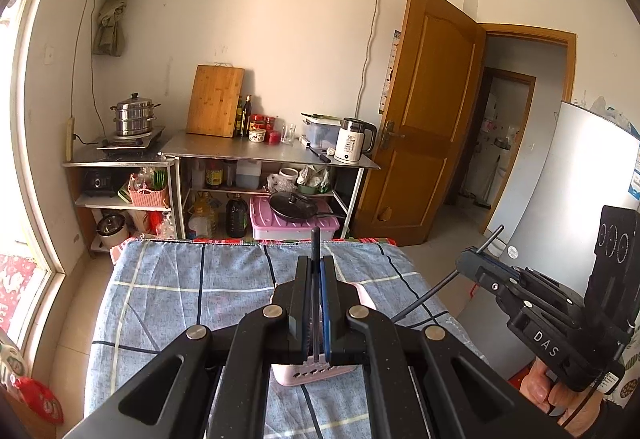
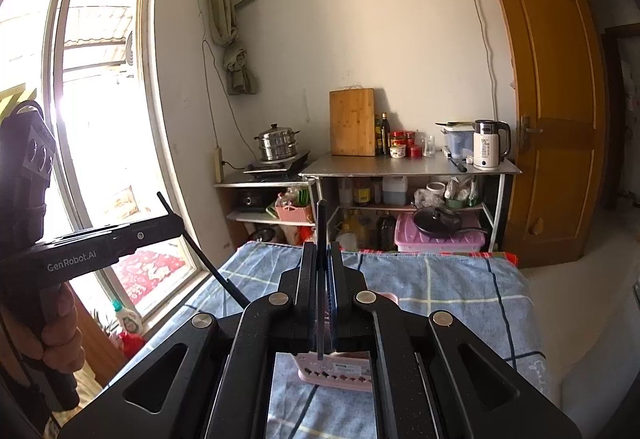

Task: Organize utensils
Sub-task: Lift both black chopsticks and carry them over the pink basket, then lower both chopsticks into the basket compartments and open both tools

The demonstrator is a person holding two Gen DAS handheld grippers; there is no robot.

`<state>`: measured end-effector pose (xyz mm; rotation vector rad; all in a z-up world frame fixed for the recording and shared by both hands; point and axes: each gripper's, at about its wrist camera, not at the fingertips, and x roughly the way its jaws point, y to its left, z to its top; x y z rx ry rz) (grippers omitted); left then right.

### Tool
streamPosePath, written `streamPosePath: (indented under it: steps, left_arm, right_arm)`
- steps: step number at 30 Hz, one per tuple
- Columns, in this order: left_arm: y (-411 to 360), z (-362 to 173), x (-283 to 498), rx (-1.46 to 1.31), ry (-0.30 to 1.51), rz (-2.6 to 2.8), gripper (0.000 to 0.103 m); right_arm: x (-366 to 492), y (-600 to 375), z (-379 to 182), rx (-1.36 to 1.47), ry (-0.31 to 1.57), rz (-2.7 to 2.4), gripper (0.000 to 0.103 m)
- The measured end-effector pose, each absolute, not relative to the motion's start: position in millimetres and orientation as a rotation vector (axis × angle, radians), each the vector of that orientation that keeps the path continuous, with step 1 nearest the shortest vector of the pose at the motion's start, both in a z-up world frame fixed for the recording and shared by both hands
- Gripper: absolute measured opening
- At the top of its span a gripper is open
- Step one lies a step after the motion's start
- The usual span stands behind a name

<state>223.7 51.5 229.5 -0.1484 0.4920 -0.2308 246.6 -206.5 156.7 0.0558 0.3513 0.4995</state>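
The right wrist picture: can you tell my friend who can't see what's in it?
The right gripper is shut on a thin black chopstick above a blue checked cloth with a pink holder on it. At left, a hand holds the left gripper, clamping another chopstick.

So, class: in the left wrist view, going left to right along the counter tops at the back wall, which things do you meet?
Steamer pot → cutting board → dark bottles → red jars → clear glass → white kettle.

Blue checked cloth (image 1: 180, 291), pink holder (image 2: 340, 373), black chopsticks (image 1: 315, 239)
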Motion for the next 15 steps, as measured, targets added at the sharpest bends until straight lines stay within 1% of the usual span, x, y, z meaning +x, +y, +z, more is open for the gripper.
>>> streamPosePath:
  steps: [6,15]
  left_arm:
    - [51.3,217.0,247.1,-0.15,0.509,-0.224,0.004]
    - [50.0,182.7,274.0,-0.154,0.564,-0.225,0.004]
  right_arm:
    - [262.8,-201.5,145.8,0.056,0.359,0.488,0.004]
    - [281.2,-189.3,123.1,0.042,0.399,0.474,0.004]
